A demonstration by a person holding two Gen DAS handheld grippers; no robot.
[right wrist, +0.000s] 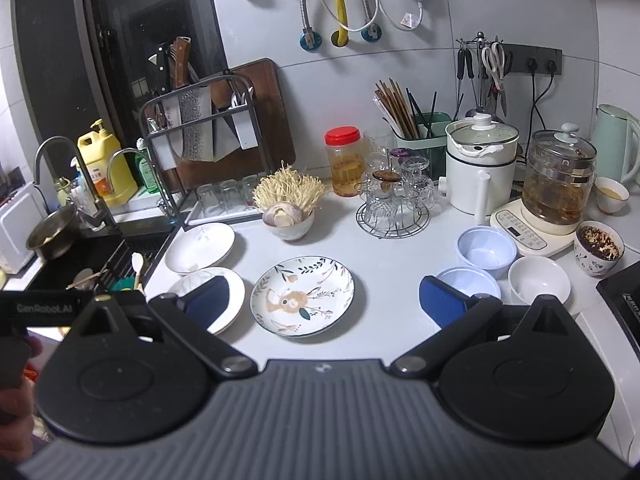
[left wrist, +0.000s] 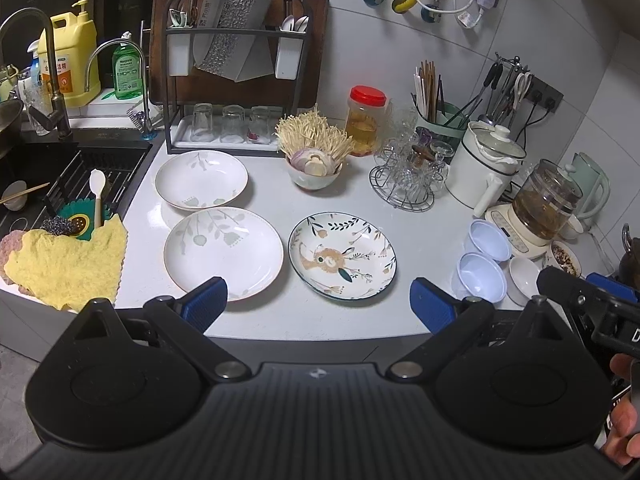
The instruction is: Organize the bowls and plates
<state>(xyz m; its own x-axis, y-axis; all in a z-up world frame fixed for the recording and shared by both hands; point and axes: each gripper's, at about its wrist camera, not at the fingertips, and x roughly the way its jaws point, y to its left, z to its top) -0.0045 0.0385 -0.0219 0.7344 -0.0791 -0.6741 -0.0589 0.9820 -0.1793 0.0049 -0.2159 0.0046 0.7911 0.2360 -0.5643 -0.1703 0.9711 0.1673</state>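
On white surface (left wrist: pixel 320 320): 3 plates, 3 small bowls; left tool (left wrist: pixel 318 304), right tool (right wrist: pixel 326 302) wide open, empty.

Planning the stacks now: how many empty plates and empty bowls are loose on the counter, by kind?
White leaf-print plates: 2
Deer-pattern plate: 1
Light blue bowls: 2
White bowl: 1
Total: 6

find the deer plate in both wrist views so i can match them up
Left wrist: deer plate lies right of centre, between the open finger pads.
Right wrist: deer plate lies just left of centre, low on the counter.
Shared landmark: red-lidded jar behind it.
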